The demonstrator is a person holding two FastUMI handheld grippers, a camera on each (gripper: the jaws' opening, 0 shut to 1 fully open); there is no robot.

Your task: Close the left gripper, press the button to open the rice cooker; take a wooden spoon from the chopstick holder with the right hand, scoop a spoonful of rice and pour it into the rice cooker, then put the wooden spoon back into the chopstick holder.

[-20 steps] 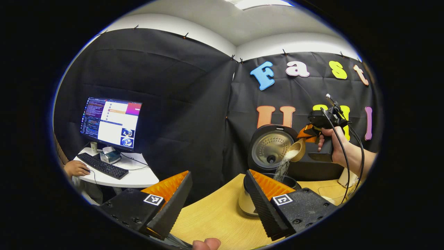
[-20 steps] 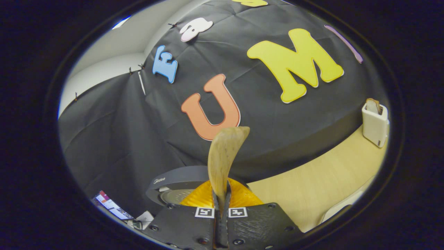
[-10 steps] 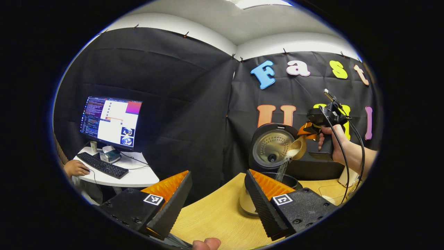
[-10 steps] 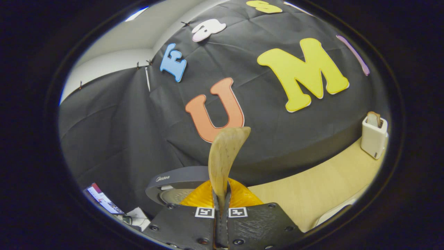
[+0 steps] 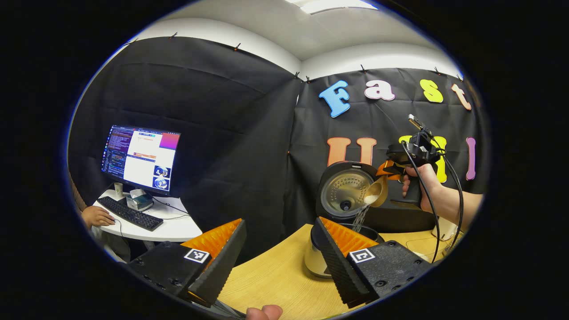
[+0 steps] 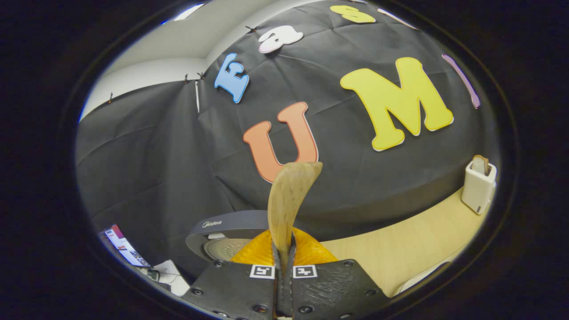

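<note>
The rice cooker (image 5: 318,260) stands on the wooden table with its lid (image 5: 346,191) raised. Above its pot, the wooden spoon (image 5: 377,192) is tipped and rice streams down from its bowl. In the left gripper view, the right gripper (image 5: 387,170) is held by a hand and is shut on the spoon's handle. In the right gripper view the right gripper (image 6: 283,255) grips the spoon (image 6: 289,200) edge-on, with the cooker lid (image 6: 222,233) just beyond. My left gripper (image 5: 278,249) hangs open in front of the cooker, holding nothing. The white chopstick holder (image 6: 478,186) stands at the table's far right.
A wooden table (image 5: 275,275) runs under the cooker. To the left, a white desk (image 5: 169,224) carries a monitor (image 5: 141,158) and keyboard (image 5: 129,214), with a person's hand (image 5: 95,217) on it. A fingertip (image 5: 264,312) shows at the bottom edge.
The right gripper has lifted slightly and tipped the spoon further while rice keeps pouring into the pot. The left gripper has stayed open and nearly still.
</note>
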